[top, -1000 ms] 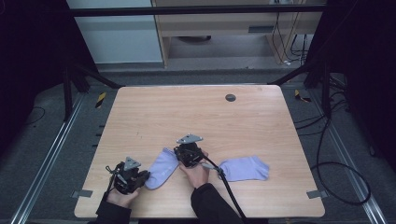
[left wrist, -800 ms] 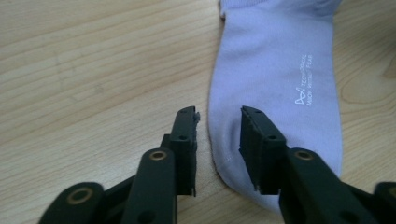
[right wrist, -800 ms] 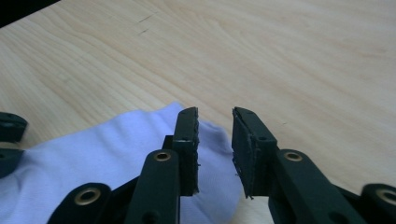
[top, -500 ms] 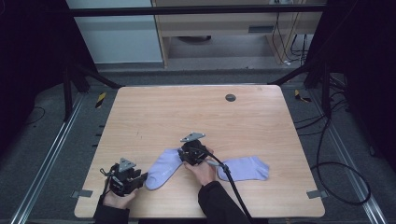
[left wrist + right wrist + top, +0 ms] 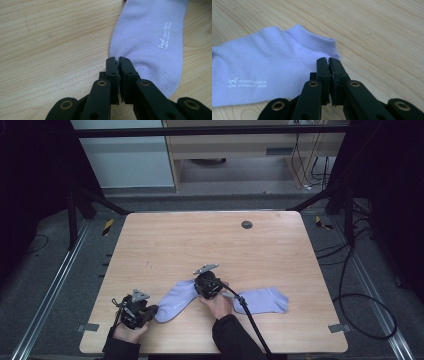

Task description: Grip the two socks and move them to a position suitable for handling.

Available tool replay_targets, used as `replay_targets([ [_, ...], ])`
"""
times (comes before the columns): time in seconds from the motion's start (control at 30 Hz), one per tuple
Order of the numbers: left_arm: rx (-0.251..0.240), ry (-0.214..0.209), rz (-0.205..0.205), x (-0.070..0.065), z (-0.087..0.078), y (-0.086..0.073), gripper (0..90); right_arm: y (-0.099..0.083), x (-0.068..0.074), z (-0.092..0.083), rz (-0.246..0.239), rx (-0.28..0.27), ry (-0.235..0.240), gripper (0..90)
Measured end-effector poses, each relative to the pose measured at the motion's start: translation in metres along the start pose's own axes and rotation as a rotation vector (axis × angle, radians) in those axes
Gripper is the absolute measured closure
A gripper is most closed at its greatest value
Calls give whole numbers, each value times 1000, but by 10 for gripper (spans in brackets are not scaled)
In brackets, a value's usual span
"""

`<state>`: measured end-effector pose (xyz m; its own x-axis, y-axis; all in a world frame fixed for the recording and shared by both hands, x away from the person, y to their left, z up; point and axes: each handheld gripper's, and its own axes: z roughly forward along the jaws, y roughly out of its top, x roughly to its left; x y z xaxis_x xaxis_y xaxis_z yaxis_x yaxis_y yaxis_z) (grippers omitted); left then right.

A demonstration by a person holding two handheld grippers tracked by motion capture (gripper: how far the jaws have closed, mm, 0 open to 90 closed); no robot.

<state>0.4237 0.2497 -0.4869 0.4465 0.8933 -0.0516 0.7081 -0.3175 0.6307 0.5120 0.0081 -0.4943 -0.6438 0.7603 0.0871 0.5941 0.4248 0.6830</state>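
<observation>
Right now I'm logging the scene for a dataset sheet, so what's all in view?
Socks: two, lilac; left sock between the grippers, right sock toward the near right of the table.
Table: one, light wood.
Round disc: one, dark, far side of tabletop.
Tape strips: two, grey, near corners.
Left gripper: black fingers shut at the left sock's toe edge.
Right gripper: black fingers shut at its cuff end.

Far table (image 5: 200,245) lies open; two socks (image 5: 175,301) crowd the near edge.
</observation>
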Motion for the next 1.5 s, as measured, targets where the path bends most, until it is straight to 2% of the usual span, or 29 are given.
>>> replay_targets([
  [0.13,-32,10,-8,3,-4,2,869,0,0,-4,-6,-17,3,884],
  [0.3,-93,64,-21,13,-10,10,870,0,9,-21,-12,-86,42,880],
  [0.4,-117,78,-37,22,-8,16,868,-2,15,-28,-13,-104,67,877],
  [0.47,-114,92,-36,26,-5,18,866,-4,20,-29,-25,-99,76,876],
  [0.63,-95,107,-32,33,6,23,864,-14,22,-26,1,-76,86,874],
  [0.73,-90,113,-19,33,10,25,857,-19,23,-22,6,-57,92,868],
  [0.8,-96,120,-10,32,10,24,804,-21,24,-21,-6,-54,92,847],
  [0.87,-107,115,-19,32,8,23,741,-21,23,-23,-3,-50,87,802],
  [0.97,-145,122,-31,32,3,24,640,-19,18,-33,7,-79,92,757],
  [1.1,-198,116,-49,30,-6,27,536,-17,6,-56,26,-123,87,689],
  [1.27,-229,86,-54,21,-14,32,470,-22,-17,-86,37,-168,63,591],
  [1.5,-250,36,-12,-1,-19,42,434,-45,-48,-123,24,-196,23,486],
])
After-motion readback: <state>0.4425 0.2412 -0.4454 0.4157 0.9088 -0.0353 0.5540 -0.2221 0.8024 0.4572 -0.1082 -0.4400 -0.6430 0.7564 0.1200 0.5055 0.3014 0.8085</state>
